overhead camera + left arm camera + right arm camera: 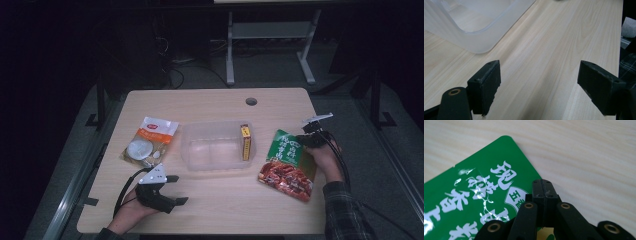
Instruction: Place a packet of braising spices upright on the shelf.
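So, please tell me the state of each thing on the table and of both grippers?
Left gripper: open, holding nothing.
Right gripper: shut on the green packet.
Green packet: flat on the table.
Clear tub: upright, lidless.
Yellow box: inside the tub.
White packet: lying flat.

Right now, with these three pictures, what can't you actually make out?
- Right claw, right gripper view: jaws pressed together at the green packet; whether they pinch its edge is hidden.
- Yellow box, high view: print too small.
- Clear tub, left gripper view: cut off by the frame edge.
- White pouch, high view: label blurred.
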Motion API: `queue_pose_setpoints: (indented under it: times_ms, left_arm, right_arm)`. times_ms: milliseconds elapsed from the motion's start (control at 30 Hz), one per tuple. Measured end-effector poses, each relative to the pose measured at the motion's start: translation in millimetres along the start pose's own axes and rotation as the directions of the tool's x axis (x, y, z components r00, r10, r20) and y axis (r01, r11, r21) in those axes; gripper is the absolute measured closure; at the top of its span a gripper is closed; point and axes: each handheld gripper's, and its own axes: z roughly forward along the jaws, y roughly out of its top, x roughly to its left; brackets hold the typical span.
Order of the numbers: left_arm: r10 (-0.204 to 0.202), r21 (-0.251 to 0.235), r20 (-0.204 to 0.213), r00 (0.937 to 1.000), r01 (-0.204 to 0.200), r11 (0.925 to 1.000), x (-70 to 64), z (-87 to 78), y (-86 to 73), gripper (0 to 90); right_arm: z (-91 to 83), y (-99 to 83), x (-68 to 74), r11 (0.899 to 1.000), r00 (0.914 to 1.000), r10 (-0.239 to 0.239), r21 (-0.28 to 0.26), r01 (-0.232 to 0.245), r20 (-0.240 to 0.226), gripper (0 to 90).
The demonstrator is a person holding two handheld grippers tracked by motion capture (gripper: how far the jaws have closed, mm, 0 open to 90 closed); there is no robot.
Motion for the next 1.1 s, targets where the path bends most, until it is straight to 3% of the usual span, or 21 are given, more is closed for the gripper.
queue_pose_setpoints:
  times_ms: [167,333,433,567,833,1100]
  left_arm:
    - [0.006,0.007,0.005,1.0000,-0.006,1.0000,-1.2,1.2,0.6,18.1]
    - [0.016,0.014,0.008,0.9998,-0.016,0.9998,-2.2,2.5,1.3,18.1]
    - [0.023,0.017,0.016,0.9996,-0.023,0.9996,-3.3,3.7,1.8,17.8]
    - [0.031,0.027,0.024,0.9992,-0.032,0.9991,-3.2,6.2,2.6,17.8]
    - [0.043,0.038,0.034,0.9985,-0.045,0.9983,-2.0,11.5,5.7,17.5]
    - [-0.001,0.051,0.054,0.9985,-0.002,0.9987,-1.5,13.2,6.1,13.5]
  right_arm:
    - [-10.3,-10.2,6.2,0.999,0.9993,-0.034,0.024,0.033,0.014,90.0]
    - [-19.5,-19.7,9.8,0.998,0.9986,-0.054,0.039,0.054,0.000,90.0]
    - [-27.9,-28.0,14.4,0.997,0.9977,-0.059,0.053,0.060,-0.032,90.0]
    - [-34.0,-33.7,17.4,0.994,0.9954,-0.094,0.046,0.095,-0.018,90.0]
    - [-26.1,-26.9,8.1,0.997,0.9969,-0.078,0.009,0.078,0.000,90.0]
    - [-20.7,-25.0,6.5,0.996,0.9961,-0.087,0.008,0.087,-0.008,90.0]
